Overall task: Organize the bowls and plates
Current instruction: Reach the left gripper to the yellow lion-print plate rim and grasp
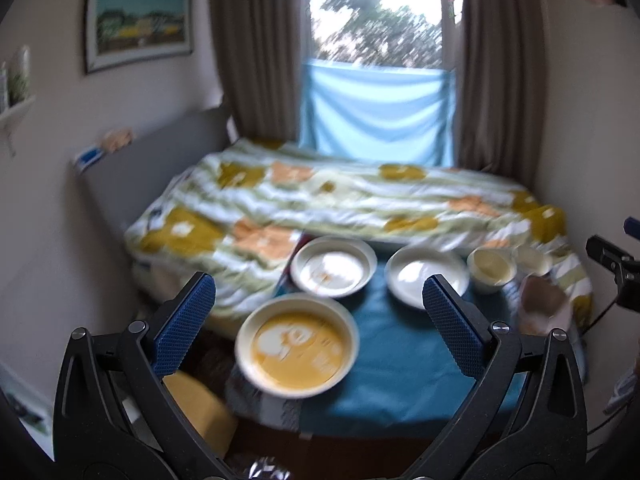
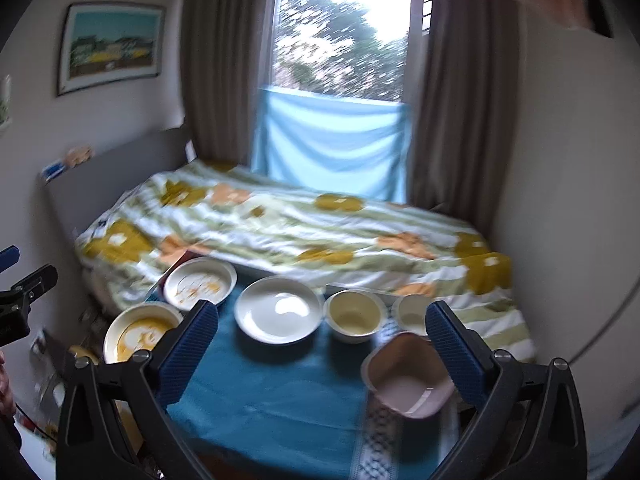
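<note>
On a teal cloth [image 1: 400, 368] [image 2: 272, 400] stand several dishes. A yellow-centred plate [image 1: 298, 346] [image 2: 138, 334] sits nearest on the left. Behind it is a white plate with orange marks [image 1: 334, 266] [image 2: 200, 282], then a plain white plate [image 1: 426, 276] [image 2: 278, 308], a cream bowl [image 1: 492, 268] [image 2: 354, 316], a smaller white bowl [image 1: 532, 260] [image 2: 412, 314] and a pink square bowl [image 1: 544, 304] [image 2: 408, 384]. My left gripper [image 1: 320, 320] hangs open above the yellow plate, holding nothing. My right gripper [image 2: 322, 348] is open and empty, with the pink bowl beside its right finger.
A bed with a flowered quilt [image 1: 340, 200] [image 2: 300, 232] lies right behind the cloth. Curtains and a window with a blue cloth [image 1: 376, 116] stand beyond it. A framed picture [image 1: 138, 20] hangs on the left wall. A yellow object [image 1: 200, 408] sits below the cloth's left edge.
</note>
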`<move>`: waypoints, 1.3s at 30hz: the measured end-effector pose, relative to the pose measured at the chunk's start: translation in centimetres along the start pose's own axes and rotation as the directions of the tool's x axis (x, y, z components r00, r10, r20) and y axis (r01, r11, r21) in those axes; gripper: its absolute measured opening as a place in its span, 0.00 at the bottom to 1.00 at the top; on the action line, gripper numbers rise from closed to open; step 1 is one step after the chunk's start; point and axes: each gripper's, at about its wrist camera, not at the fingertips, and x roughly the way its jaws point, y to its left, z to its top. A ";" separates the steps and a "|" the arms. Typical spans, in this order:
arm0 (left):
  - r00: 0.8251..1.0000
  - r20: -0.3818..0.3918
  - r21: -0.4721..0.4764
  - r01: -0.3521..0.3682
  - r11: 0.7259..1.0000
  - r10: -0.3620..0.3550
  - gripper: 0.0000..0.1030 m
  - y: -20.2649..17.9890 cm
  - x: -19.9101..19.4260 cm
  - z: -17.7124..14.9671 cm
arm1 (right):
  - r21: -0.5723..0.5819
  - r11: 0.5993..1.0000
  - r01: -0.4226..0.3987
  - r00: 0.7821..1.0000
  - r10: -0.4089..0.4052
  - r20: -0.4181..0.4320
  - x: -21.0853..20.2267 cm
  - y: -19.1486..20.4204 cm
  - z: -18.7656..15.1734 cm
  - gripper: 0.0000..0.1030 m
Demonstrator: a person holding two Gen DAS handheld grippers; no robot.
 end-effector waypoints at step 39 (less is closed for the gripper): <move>0.751 -0.533 -0.498 0.095 0.862 -0.391 0.31 16.1 27.9 -16.6 | 0.060 0.838 -0.542 0.609 0.441 -0.659 32.6 19.4 -9.4 0.27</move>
